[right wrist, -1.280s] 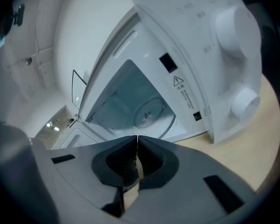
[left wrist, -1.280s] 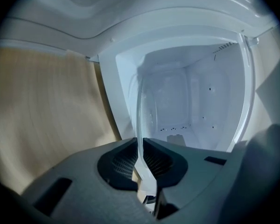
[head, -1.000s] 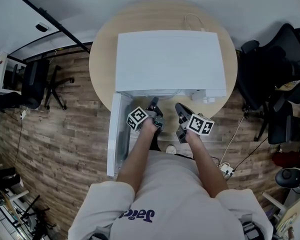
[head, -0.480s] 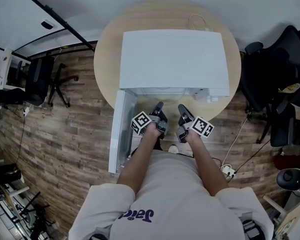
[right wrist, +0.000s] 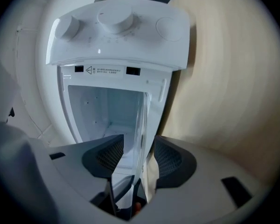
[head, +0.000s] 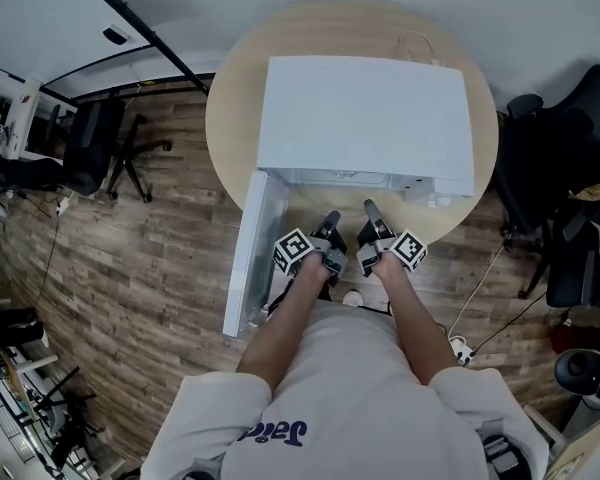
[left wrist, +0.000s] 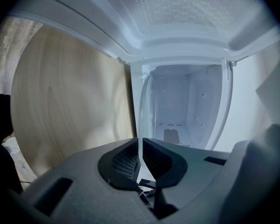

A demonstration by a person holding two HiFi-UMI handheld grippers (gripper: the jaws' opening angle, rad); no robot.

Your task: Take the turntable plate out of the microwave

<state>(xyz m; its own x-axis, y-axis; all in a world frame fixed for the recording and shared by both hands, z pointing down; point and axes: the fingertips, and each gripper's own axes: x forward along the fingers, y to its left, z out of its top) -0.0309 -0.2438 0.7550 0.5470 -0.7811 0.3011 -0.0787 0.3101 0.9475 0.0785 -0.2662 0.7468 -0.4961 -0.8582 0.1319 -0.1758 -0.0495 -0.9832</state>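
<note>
The clear glass turntable plate (left wrist: 186, 106) stands on edge in front of the white microwave (head: 365, 118), outside its empty cavity (right wrist: 105, 108). My left gripper (left wrist: 140, 148) is shut on the plate's rim, both pads pressing on the glass. My right gripper (right wrist: 137, 155) is opening: the plate's rim (right wrist: 141, 125) runs between its jaws, and neither pad touches it. In the head view the left gripper (head: 325, 251) and right gripper (head: 372, 246) sit side by side just before the microwave's mouth. The plate itself is hard to make out there.
The microwave's door (head: 252, 253) hangs open to the left, past the round wooden table's edge (head: 225, 138). The control panel with knobs (right wrist: 116, 27) faces the right gripper. Office chairs (head: 100, 148) (head: 550, 168) stand on the wood floor on both sides.
Both grippers have drawn back from the microwave's mouth toward the person and come closer together. The head view has shifted, so the microwave sits further right in the picture.
</note>
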